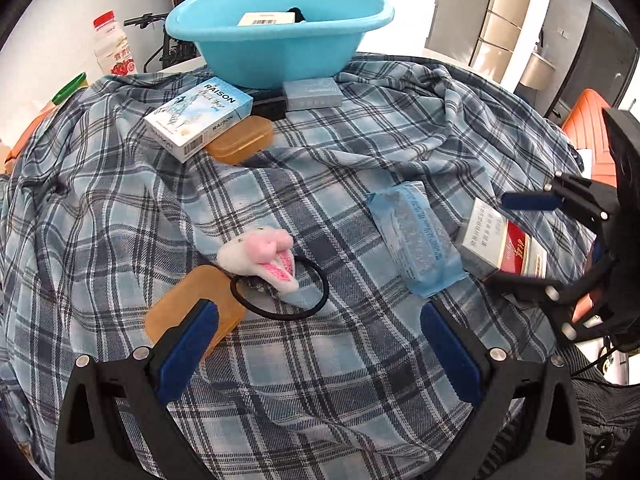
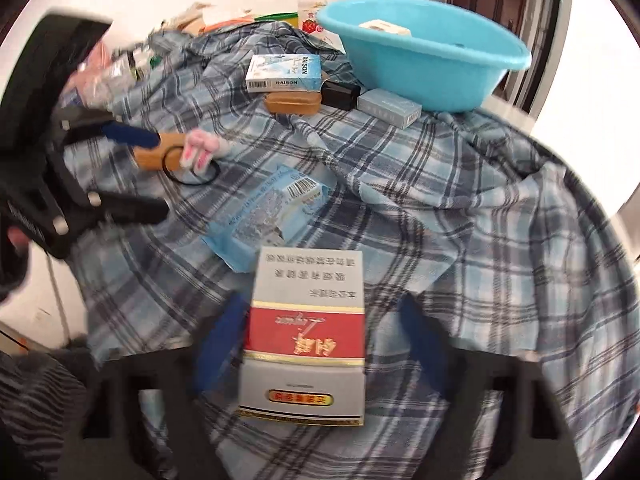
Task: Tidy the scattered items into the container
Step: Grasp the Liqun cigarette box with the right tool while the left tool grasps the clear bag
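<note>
A red and silver box (image 2: 308, 320) lies on the plaid cloth between the blue pads of my right gripper (image 2: 322, 308). Its left pad is against the box; a strip of cloth shows at the right pad. My left gripper (image 1: 320, 348) hangs open over bare cloth. Just beyond it lie an amber case (image 1: 192, 304) and a black hair tie with a pink plush bunny (image 1: 264, 260). A blue tissue pack (image 1: 416, 236) lies between the two grippers. The blue basin (image 1: 280, 52) at the far edge holds a white barcoded box (image 1: 266, 19).
In front of the basin lie a RAISON box (image 1: 200, 118), a second amber case (image 1: 240, 142), a black item (image 1: 270, 106) and a grey-blue box (image 1: 312, 94). A drink bottle (image 1: 112, 44) stands far left. An orange chair (image 1: 588, 132) is at the right.
</note>
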The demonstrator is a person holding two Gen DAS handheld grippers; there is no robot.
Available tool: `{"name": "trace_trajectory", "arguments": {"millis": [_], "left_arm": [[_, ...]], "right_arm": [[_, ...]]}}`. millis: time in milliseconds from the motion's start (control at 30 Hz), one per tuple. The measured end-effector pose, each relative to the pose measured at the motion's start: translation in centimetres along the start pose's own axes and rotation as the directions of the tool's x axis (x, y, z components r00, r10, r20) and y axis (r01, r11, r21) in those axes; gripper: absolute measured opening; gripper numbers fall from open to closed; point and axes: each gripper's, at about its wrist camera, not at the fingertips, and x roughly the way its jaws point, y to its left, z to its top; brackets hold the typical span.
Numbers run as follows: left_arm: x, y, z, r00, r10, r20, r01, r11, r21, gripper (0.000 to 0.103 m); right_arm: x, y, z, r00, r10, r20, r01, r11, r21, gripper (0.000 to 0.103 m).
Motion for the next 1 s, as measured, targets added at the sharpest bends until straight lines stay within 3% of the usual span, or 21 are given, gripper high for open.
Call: {"name": "trace_trajectory", "arguments": {"millis": [67, 200, 433, 633, 867, 933, 1000], "left_arm": [[0.0, -0.1, 0.1, 1.000, -0.004, 0.000, 0.004, 1.000, 0.007, 0.102], [-0.1, -1.1, 0.4, 1.000, -0.007, 0.012, 0.006, 0.999, 0.048, 0.103], [0.3, -2.7, 1.5, 0.999, -0.045, 0.024, 0.044, 0.998, 0.036, 0.102], [2.2, -4.6, 3.2, 0.999, -0.027, -0.018, 0.027, 1.000, 0.004, 0.102], [4.4, -6.2, 4.5, 0.998, -0.022, -0.050, 0.022, 1.000, 0.006, 0.102], [4.9, -6.1, 4.6, 0.998, -0.033, -0.059, 0.033, 0.999, -0.001, 0.096], [5.9, -6.2, 4.8, 0.995, -0.050, -0.089, 0.051, 0.999, 0.005, 0.061]], "right_arm": [[-0.4, 0.1, -0.2, 1.000, -0.014, 0.007, 0.014, 1.000, -0.010, 0.055], [-1.5, -1.6, -0.1, 0.999, 0.028, 0.018, -0.030, 0.996, 0.081, 0.055], [-2.4, -5.1, -0.5, 0.998, -0.056, 0.019, 0.052, 0.981, 0.185, 0.055], [-2.9, -7.4, -0.9, 0.994, -0.102, 0.025, 0.093, 0.967, 0.238, 0.056], [-3.3, -8.7, -1.8, 0.995, -0.093, 0.026, 0.083, 0.962, 0.259, 0.056], [-3.5, -9.1, -2.0, 0.995, -0.094, 0.028, 0.084, 0.960, 0.268, 0.056], [-3.6, -9.5, -2.0, 0.994, -0.101, 0.030, 0.089, 0.957, 0.277, 0.056]]}}
